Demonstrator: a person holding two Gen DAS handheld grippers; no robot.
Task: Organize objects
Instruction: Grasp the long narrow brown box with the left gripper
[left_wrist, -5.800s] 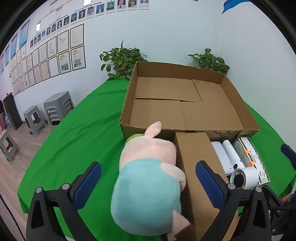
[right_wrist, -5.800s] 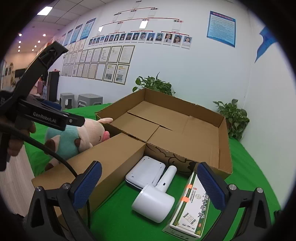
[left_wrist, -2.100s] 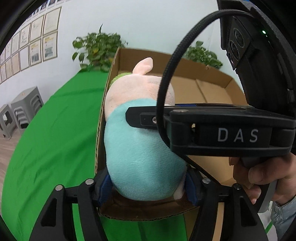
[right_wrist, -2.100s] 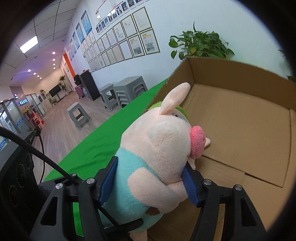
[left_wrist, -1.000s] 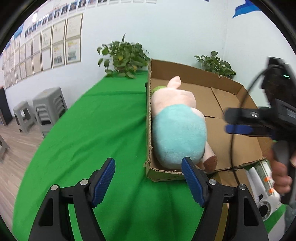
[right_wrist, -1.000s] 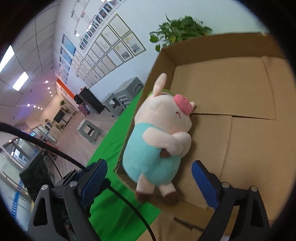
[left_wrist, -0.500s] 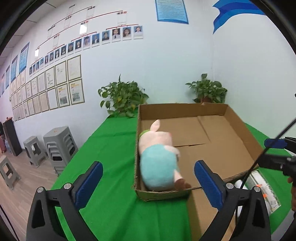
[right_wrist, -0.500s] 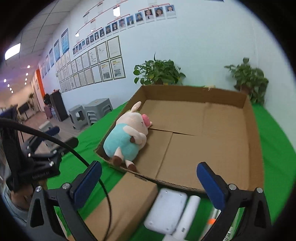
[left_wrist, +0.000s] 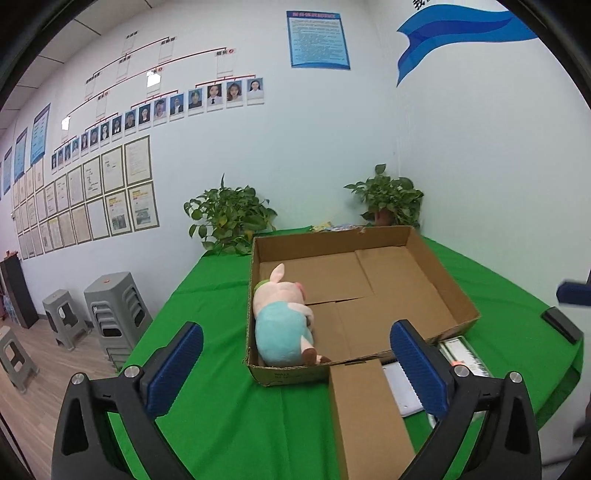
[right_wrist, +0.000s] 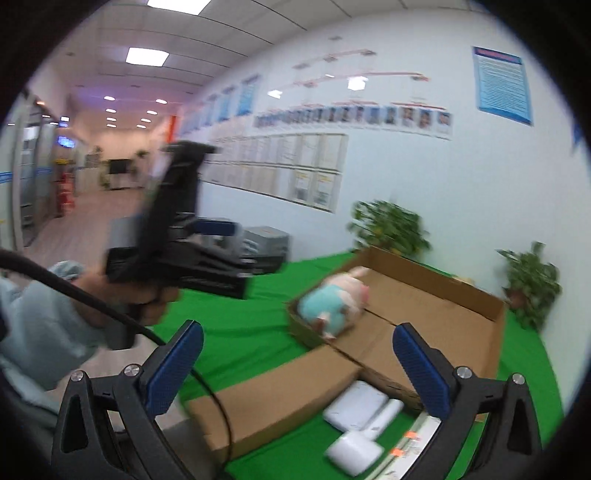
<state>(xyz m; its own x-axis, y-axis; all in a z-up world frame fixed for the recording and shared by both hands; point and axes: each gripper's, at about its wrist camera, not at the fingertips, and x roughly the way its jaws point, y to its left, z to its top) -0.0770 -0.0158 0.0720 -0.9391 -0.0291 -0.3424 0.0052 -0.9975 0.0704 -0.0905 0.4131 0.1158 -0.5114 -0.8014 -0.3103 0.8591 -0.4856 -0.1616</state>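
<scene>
Nearest the left wrist camera, the left gripper (left_wrist: 295, 363) stood with its jaws spread wide and nothing between them; they had just been opening. Its blue pads (left_wrist: 173, 367) flanked the view above the green cloth (left_wrist: 221, 406). Directly ahead and just beyond the right pad lay a closed brown box (left_wrist: 365, 417), with a white device (left_wrist: 400, 391) and a printed carton (left_wrist: 463, 356) beside it.

In the right wrist view, which was blurred, the right gripper (right_wrist: 297, 363) was likewise released, its jaws wide apart and empty, having just been opening. Below it lay the same brown box (right_wrist: 280, 402), the white device (right_wrist: 356, 410), a white dryer (right_wrist: 356, 450) and the carton (right_wrist: 413, 439). To its left, a hand (right_wrist: 122, 299) with a pale blue sleeve (right_wrist: 33, 325) held the left gripper's black body (right_wrist: 188, 247).

Farther on, the tray (left_wrist: 458, 295) sat open on the cloth. The pig (left_wrist: 282, 321) lay on its side inside it, against the left wall near the front corner, well apart from both grippers. Two plants (left_wrist: 229, 218) stood behind the tray at the wall.
</scene>
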